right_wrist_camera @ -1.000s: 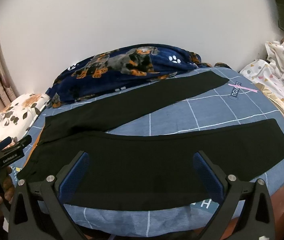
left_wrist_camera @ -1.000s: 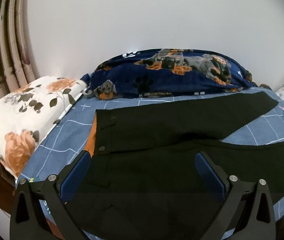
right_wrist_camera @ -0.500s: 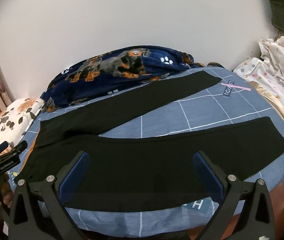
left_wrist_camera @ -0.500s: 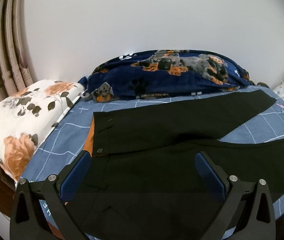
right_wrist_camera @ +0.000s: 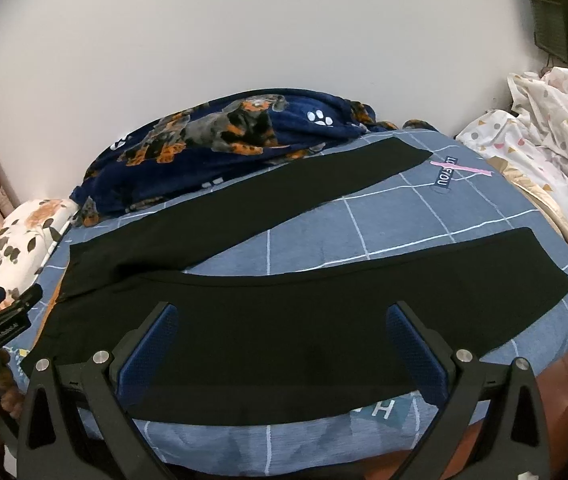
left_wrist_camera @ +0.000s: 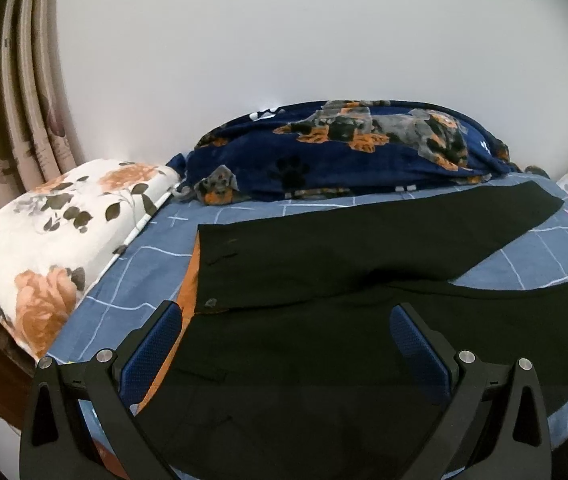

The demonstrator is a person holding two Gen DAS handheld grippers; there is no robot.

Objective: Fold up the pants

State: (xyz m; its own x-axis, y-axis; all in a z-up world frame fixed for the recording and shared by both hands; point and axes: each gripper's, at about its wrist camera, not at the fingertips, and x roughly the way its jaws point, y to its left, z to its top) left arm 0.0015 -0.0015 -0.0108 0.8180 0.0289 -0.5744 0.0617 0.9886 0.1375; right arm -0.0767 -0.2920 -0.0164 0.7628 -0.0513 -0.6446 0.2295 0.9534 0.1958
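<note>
Pants [right_wrist_camera: 211, 320], black, flat on blue checked bed [right_wrist_camera: 404, 236], legs spread apart. Look soft, thin, floppy; best pinched at waist edge and leg end. Left gripper [left_wrist_camera: 284, 344] wide open, empty. Right gripper [right_wrist_camera: 284, 344] wide open, empty, above near leg.

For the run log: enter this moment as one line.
pants: flat, legs apart | left tongs: open, empty | right tongs: open, empty | fold: not begun

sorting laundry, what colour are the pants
Black pants, orange lining at the waist; clearest in the right wrist view.
</note>
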